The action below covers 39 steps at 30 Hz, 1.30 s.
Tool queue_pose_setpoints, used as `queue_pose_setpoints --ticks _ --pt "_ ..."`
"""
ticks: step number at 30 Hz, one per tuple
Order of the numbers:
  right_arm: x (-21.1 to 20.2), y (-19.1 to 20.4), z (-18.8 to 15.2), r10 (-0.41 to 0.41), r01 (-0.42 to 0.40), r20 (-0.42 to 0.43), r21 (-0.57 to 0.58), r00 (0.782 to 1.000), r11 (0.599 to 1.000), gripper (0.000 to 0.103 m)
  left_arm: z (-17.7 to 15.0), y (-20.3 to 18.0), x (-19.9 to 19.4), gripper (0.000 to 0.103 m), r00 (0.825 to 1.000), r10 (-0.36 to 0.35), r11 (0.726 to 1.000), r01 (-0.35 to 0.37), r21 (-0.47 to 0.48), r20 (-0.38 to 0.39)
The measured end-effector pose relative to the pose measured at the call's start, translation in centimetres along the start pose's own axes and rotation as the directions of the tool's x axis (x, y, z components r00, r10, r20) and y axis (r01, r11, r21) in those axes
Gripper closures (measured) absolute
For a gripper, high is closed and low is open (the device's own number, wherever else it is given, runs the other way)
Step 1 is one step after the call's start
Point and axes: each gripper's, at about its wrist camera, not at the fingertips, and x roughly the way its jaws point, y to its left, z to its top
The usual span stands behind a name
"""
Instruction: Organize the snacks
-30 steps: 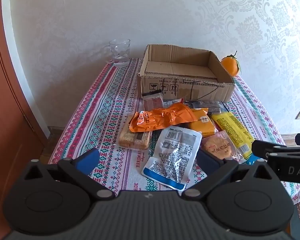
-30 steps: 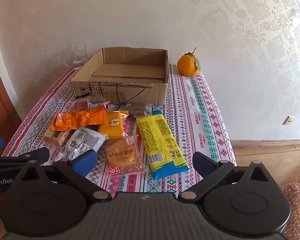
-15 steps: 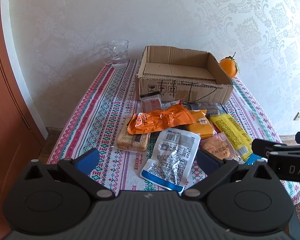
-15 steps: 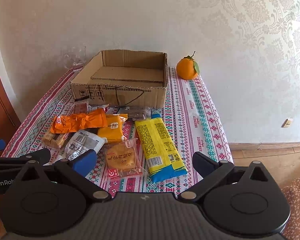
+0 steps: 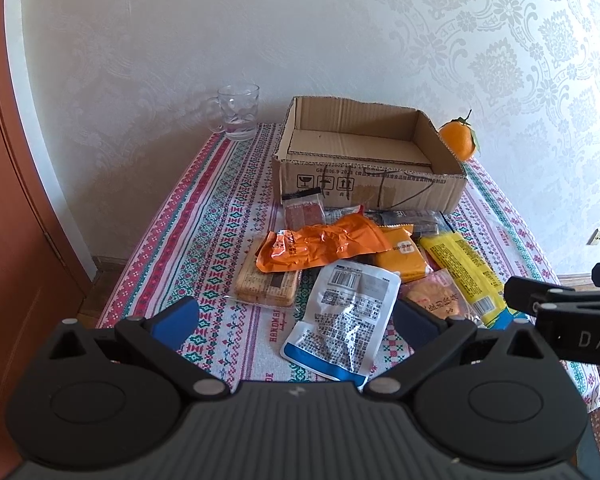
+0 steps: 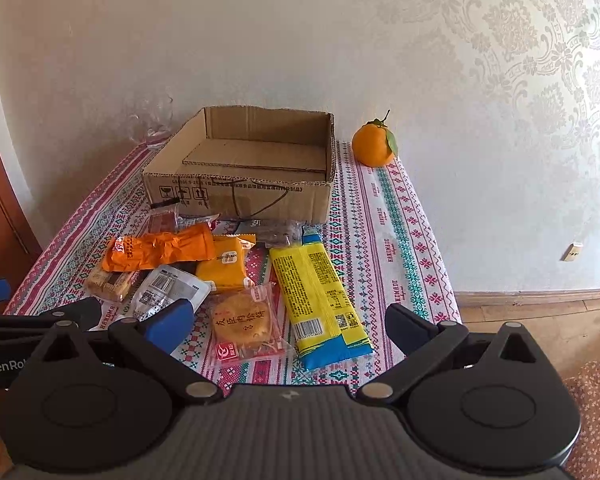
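Both my grippers, left gripper (image 5: 294, 320) and right gripper (image 6: 288, 322), hover wide open, empty; slick overlapping snack packets (image 5: 324, 242) could slip beside the cardboard box (image 5: 364, 190).

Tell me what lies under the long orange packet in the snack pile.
The orange packet overlaps the biscuit pack at its left end and the small yellow-orange pack at its right. A dark strip shows beneath its lower edge; what else it covers is hidden.
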Motion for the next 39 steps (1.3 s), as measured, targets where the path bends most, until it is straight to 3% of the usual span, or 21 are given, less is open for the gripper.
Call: queue_pose_setpoints --ticks 39 --pt "-0.25 0.12 0.12 -0.009 0.009 0.015 -0.015 1.0 1.0 0.0 -0.22 -0.08 -0.44 0.001 1.0 -0.006 1.0 0.005 0.015 0.023"
